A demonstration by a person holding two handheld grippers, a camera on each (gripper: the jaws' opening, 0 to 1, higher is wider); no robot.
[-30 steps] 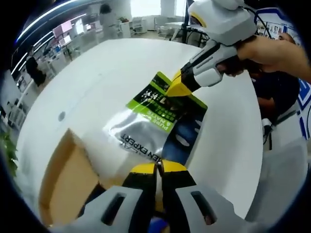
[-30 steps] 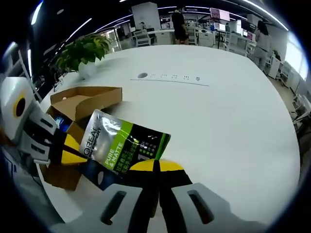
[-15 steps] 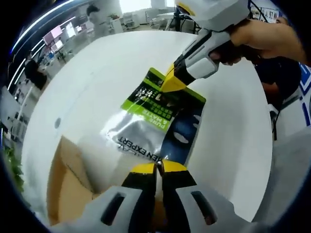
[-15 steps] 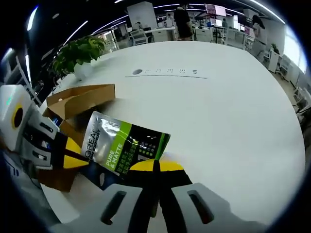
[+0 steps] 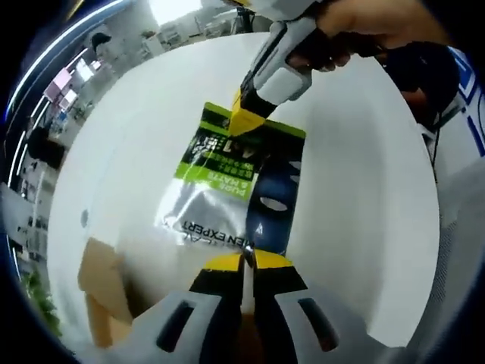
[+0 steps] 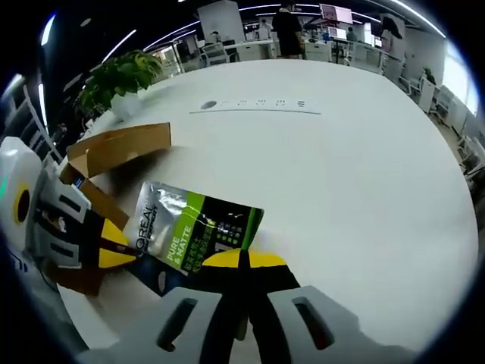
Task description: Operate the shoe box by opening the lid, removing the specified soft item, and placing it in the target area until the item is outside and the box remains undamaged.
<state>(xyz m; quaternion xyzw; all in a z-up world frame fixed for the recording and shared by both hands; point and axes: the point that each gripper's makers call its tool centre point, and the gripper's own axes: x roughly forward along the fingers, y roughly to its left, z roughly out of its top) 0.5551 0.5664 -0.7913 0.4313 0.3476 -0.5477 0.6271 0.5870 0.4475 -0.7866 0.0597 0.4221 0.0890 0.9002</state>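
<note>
A silver, green and dark blue soft pouch (image 5: pixel 235 189) marked MEN EXPERT hangs stretched between both grippers over the white table (image 5: pixel 356 167). My left gripper (image 5: pixel 244 262) is shut on its near edge. In the left gripper view my right gripper (image 5: pixel 246 123) comes in from the top, shut on the pouch's far green edge. In the right gripper view the pouch (image 6: pixel 193 231) lies low over the table, with my right gripper (image 6: pixel 241 259) shut on its corner and the left gripper (image 6: pixel 106 246) on its other end. The open cardboard shoe box (image 6: pixel 114 148) stands behind, to the left.
In the left gripper view the box (image 5: pixel 98 299) sits at the lower left and a hand (image 5: pixel 371 23) holds the right gripper. A potted plant (image 6: pixel 121 76) stands beyond the box. A socket strip (image 6: pixel 258 105) is set into the table (image 6: pixel 356 174). Desks and people fill the background.
Both grippers have carried the pouch away from the box and further out over the table. The box now looks smaller and sits lower in the left gripper view. Both stay shut.
</note>
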